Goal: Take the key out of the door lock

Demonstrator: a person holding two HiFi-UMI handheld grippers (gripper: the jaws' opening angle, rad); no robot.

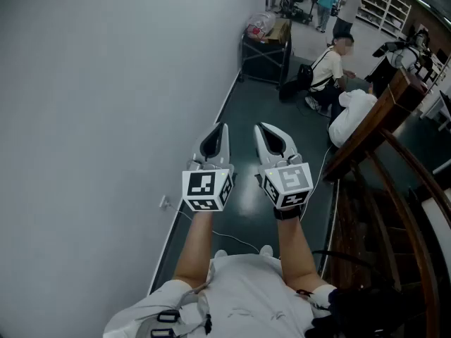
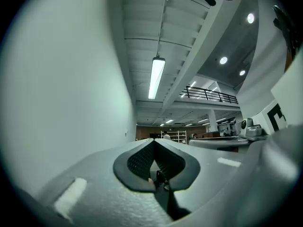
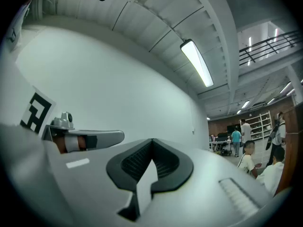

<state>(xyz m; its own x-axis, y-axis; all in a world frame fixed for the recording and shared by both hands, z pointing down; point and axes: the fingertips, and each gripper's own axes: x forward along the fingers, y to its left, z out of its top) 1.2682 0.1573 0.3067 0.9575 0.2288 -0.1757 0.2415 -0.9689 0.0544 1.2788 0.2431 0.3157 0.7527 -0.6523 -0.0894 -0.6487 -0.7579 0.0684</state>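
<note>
No key and no door lock appear in any view. In the head view both grippers are held out side by side over the dark floor, pointing away from me. My left gripper [image 1: 223, 128] is shut with nothing in it, and its ribbed pads meet in the left gripper view [image 2: 154, 142]. My right gripper [image 1: 262, 128] is also shut and empty, its jaws together in the right gripper view [image 3: 152, 141]. Each gripper view shows the other gripper alongside: the right gripper's marker cube [image 2: 274, 117] and the left gripper's body [image 3: 87, 138].
A plain white wall [image 1: 84, 118] runs along my left, with a small socket [image 1: 164, 203] low down. A wooden stair railing [image 1: 380, 118] rises at the right. Ahead stand a black cart [image 1: 266, 48] with bags and a crouching person [image 1: 330, 69]. A white cable [image 1: 239, 241] lies on the floor.
</note>
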